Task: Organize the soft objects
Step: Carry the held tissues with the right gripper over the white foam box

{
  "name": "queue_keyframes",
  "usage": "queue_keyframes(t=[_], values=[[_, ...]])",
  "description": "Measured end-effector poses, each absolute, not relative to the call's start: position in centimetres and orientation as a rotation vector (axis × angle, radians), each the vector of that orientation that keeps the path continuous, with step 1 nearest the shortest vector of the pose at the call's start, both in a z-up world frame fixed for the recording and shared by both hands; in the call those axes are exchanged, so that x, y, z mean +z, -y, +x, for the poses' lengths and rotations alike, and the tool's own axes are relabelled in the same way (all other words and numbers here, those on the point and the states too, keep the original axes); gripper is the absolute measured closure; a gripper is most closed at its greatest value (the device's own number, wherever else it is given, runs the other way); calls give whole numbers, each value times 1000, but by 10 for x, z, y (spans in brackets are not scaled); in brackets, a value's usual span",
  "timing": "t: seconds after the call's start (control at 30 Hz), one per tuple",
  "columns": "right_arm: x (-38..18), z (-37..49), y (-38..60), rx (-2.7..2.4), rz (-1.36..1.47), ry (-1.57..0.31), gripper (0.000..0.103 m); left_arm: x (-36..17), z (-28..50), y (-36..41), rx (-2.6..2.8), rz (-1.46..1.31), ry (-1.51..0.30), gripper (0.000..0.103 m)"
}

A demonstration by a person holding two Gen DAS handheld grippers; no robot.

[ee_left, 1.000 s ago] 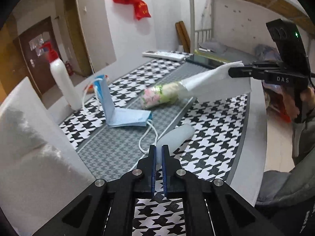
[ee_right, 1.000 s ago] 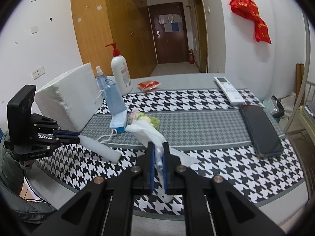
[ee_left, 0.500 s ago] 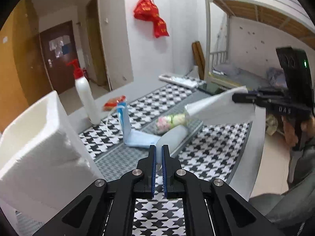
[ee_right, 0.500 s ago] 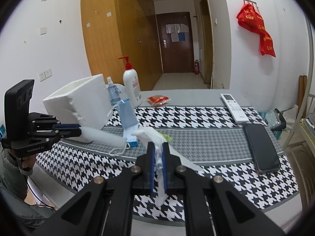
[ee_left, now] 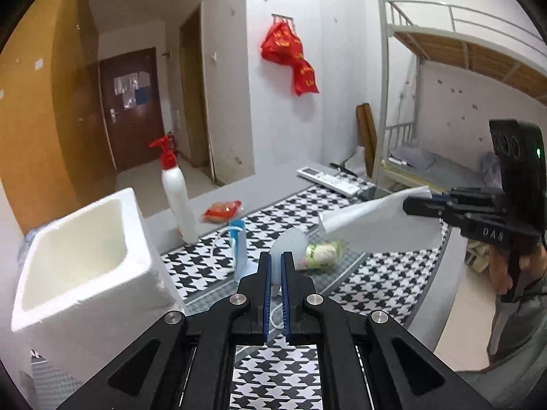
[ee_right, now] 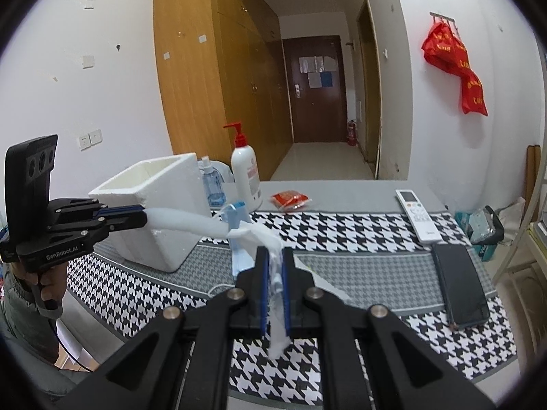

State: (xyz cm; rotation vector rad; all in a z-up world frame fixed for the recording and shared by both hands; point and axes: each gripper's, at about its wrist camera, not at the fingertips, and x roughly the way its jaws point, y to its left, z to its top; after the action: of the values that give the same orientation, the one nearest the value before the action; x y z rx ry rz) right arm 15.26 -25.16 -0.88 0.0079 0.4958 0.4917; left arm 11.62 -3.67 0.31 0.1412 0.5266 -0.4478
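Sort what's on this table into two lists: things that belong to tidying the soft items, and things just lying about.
Part of the job:
- white foam tube, in the left gripper
- white tissue, in the right gripper
- blue face mask
- open white foam box

Lying about:
- red-pump white lotion bottle
- white remote control
- black phone
- red snack packet
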Motion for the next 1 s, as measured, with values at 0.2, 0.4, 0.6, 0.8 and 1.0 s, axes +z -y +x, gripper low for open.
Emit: queue_keyframes(t=[0.2,0.4,0.6,0.8,1.0], values=[[4,155,242,523,4,-462,93,18,116,29,-378,85,-507,97],[16,162,230,549,-1,-440,93,33,122,23,-335,63,-479,97],[27,169,222,557,-2,-419,93,47,122,16,-304,64,-440,97],[41,173,214,567,-5,-390,93,62,123,5,-259,59,-410,97],[52,176,201,598,-19,-360,93,72,119,-7,-216,66,-383,97]])
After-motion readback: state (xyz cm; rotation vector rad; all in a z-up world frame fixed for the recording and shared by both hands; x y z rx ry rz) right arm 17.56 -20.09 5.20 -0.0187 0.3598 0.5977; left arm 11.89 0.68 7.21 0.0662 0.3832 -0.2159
